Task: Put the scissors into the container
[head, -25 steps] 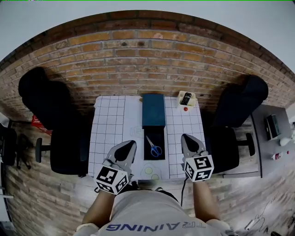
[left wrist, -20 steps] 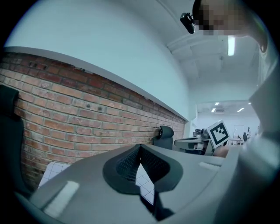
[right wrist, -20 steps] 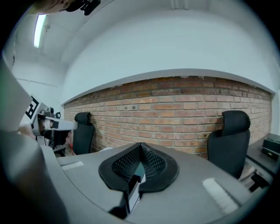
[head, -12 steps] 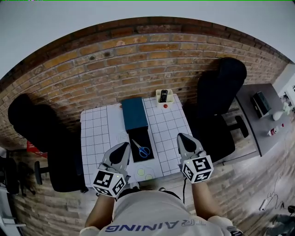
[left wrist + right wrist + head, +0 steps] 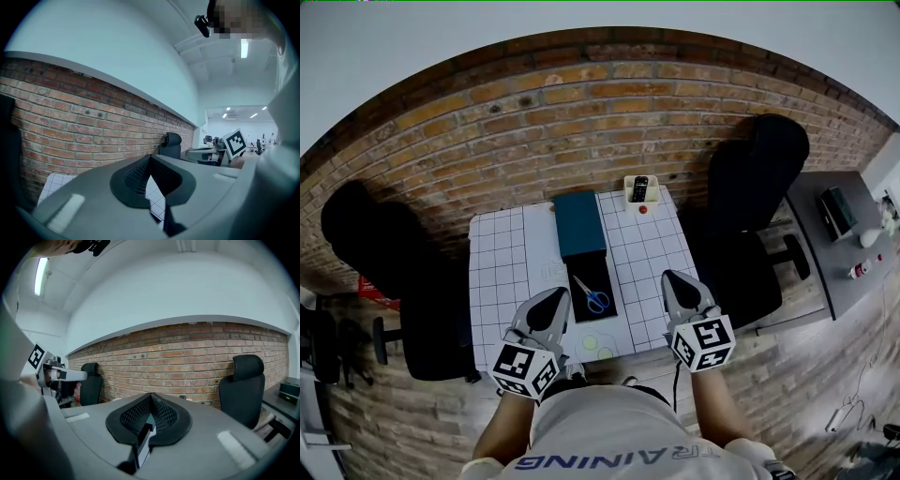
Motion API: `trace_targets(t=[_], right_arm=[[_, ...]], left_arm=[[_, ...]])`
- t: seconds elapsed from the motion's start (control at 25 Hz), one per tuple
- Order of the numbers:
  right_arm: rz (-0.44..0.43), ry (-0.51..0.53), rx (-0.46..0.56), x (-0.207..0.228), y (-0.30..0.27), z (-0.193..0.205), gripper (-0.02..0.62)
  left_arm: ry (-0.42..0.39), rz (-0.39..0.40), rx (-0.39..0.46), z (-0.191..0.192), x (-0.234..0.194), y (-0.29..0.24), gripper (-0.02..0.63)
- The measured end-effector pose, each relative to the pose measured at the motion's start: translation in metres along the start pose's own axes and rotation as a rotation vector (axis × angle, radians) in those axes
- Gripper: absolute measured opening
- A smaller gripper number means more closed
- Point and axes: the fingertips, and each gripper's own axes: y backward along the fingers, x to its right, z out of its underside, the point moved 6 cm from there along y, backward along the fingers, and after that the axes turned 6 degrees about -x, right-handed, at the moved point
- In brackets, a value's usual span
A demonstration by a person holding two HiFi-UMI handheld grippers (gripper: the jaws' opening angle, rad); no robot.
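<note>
Only the head cam swung this last sec: scissors [image 5: 594, 295] stay on black tray [image 5: 602, 266] fronting teal box [image 5: 580, 225], L tongs [image 5: 560, 293] & R tongs [image 5: 672, 279] stay shut, empty, so no task change.

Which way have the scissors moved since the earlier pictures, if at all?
No move. The scissors lie at the same spot on the black rectangle, in front of the teal box; only the head view itself shifted.

Gridded white surface [image 5: 502, 272] against a brick wall [image 5: 581, 122].
Left chair [image 5: 389, 253] and right chair [image 5: 759, 187], both black, flanking; cream box [image 5: 652, 194] with dark handset at far edge, red knob [image 5: 643, 209] just before it.
</note>
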Motion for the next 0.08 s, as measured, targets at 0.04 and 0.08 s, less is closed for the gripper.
trace_targets(t=[0.04,0.08], right_arm=[[-0.001,0.000,-0.003,-0.0013,-0.0001,0.0008,0.015],[-0.003,0.000,-0.005,-0.0025,-0.0002,0.0016,0.015]], left_arm=[[0.000,0.000,0.000,0.0006,-0.0002,0.0011,0.002],[-0.001,0.001,-0.001,0.0012,-0.0004,0.0022,0.002]])
